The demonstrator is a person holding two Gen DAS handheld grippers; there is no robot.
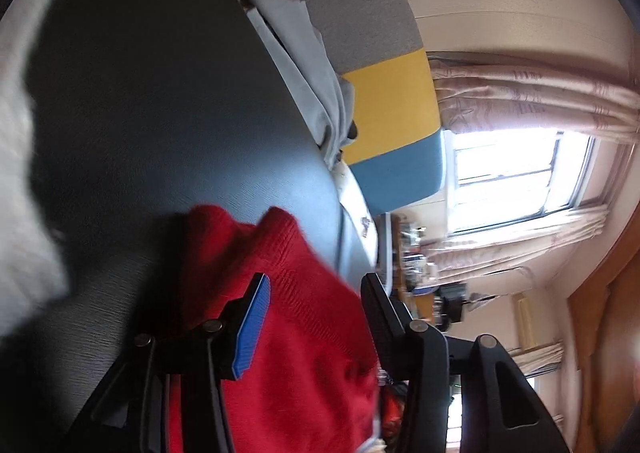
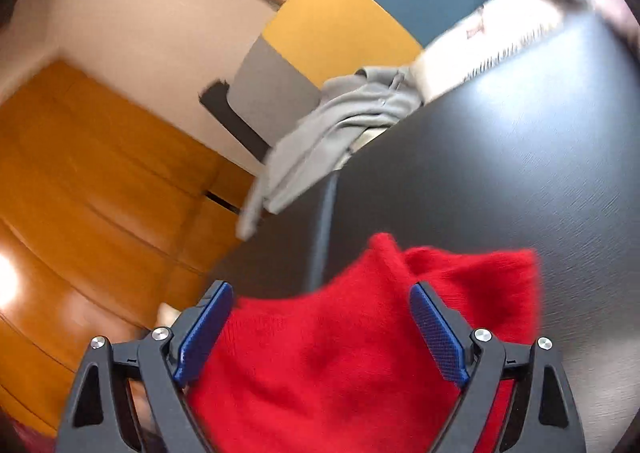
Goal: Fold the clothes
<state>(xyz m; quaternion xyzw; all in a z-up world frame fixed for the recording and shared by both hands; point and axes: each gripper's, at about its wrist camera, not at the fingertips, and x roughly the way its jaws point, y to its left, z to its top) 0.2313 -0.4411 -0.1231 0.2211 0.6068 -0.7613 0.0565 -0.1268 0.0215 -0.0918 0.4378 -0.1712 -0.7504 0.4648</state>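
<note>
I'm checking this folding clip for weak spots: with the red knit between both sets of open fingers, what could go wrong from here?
1. The red sweater lies between the right gripper fingers, but the pads look clear of it; closing may catch only a loose layer.
2. The left gripper also stands open around the knit, so the fold could sag or bunch.
3. A grey garment hangs over the dark table edge; dragging the sweater toward it could pull it off.

Left gripper [image 1: 316,305] — black linkage arms with round silver pivot pins; one finger faced with a ribbed blue pad, the other showing only its black back.
Right gripper [image 2: 322,317] — dark grey arms with triangular cut-outs, silver pins, textured blue pads [image 2: 438,337] on both fingers.
</note>
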